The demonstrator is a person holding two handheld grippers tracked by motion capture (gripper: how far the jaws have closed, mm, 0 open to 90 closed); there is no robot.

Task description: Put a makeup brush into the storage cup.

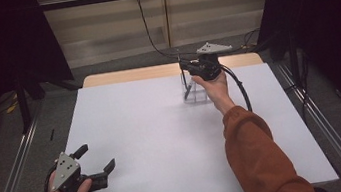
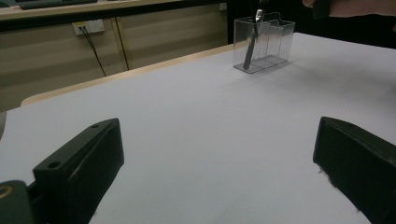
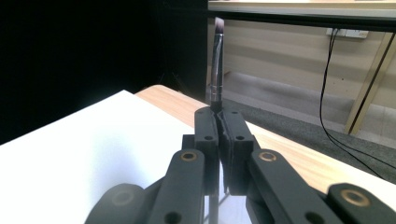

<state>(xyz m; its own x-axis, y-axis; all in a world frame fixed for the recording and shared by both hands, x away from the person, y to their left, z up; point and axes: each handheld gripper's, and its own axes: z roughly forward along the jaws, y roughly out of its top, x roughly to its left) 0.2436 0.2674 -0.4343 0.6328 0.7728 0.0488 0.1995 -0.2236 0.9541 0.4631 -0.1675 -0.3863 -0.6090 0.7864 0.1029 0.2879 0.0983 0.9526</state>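
Over the far right part of the white table [image 1: 135, 146], my right gripper [image 3: 219, 122] holds a makeup brush [image 3: 216, 70], its jaws pressed together on the handle just below the metal ferrule. In the right gripper view the brush stands nearly upright, bristle tip toward the ceiling, its long axis running close to vertical. Seen from the left gripper view, the lower handle slants down inside the clear plastic organizer [image 2: 273, 44] and ends near the floor of the compartment closest to that camera, with the top of the brush rising above the rim. The high view shows the same dark handle leaning within the organizer, which sits near the back edge of the table.

My left gripper [image 1: 98, 160] rests low at the near left corner, well apart from the organizer, jaws wide apart with nothing between them.

By my judgement the work is at its late stage if the brush is going in: the handle is already within the walls, and what is left is to let go and draw the right hand clear. If the brush is coming out, the lift has barely started. Whether the handle's end touches the organizer's floor I cannot tell.
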